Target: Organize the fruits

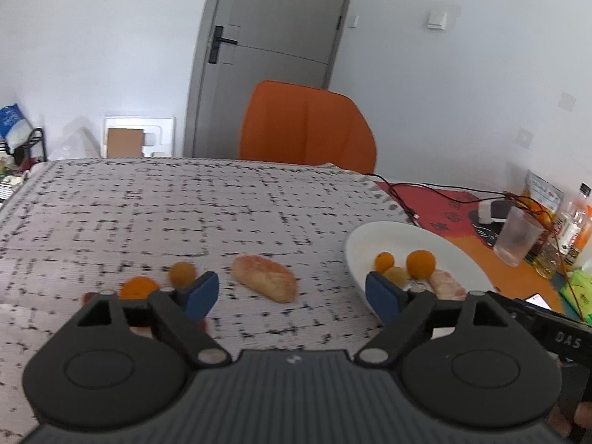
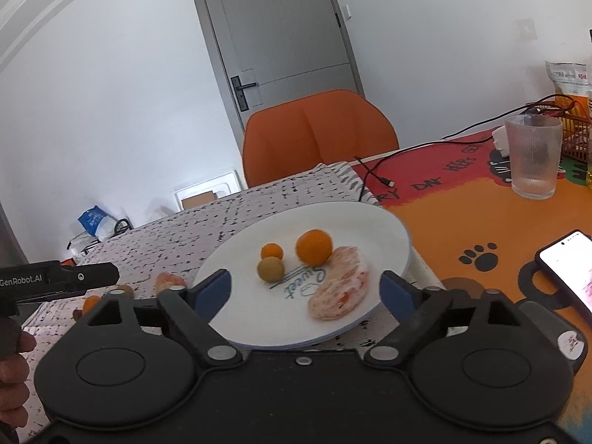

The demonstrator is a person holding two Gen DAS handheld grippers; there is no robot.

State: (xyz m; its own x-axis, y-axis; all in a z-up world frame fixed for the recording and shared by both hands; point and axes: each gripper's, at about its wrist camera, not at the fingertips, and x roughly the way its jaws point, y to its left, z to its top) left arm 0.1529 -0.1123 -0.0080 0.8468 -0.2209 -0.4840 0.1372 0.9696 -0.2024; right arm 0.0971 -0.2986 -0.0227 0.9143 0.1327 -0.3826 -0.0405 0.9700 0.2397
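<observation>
Blue-padded left tongs (image 1: 292, 292) filled the bottom of the left wrist view, spread wide with nothing between them, hovering low over the patterned tabletop (image 1: 148, 214). Right tongs (image 2: 305, 292) were likewise gaping and empty, poised just in front of the white plate (image 2: 240, 310).

On that plate sat four pieces: a large orange (image 2: 314, 247), a small orange fruit (image 2: 272, 251) behind a dull greenish-yellow one (image 2: 271, 269), and a peeled citrus segment (image 2: 340, 288) lying beside the printed lettering.

Off the plate, several pieces waited on the cloth. A second peeled segment (image 1: 264, 282) lay between the left tongs' tips, slightly ahead of them. Further left were a yellowish round fruit (image 1: 182, 273) and an orange one (image 1: 138, 288), both just beyond the left finger; something reddish peeked out beneath the mechanism (too hidden to name).

Judging by that split, the job looked roughly half finished: four items gathered, at least three left to move. The loose segment seemed the likeliest next pick, being best lined up with the left tongs.

A ribbed glass (image 2: 532, 155) and a phone (image 2: 569, 266) stood well apart on the orange mat.
</observation>
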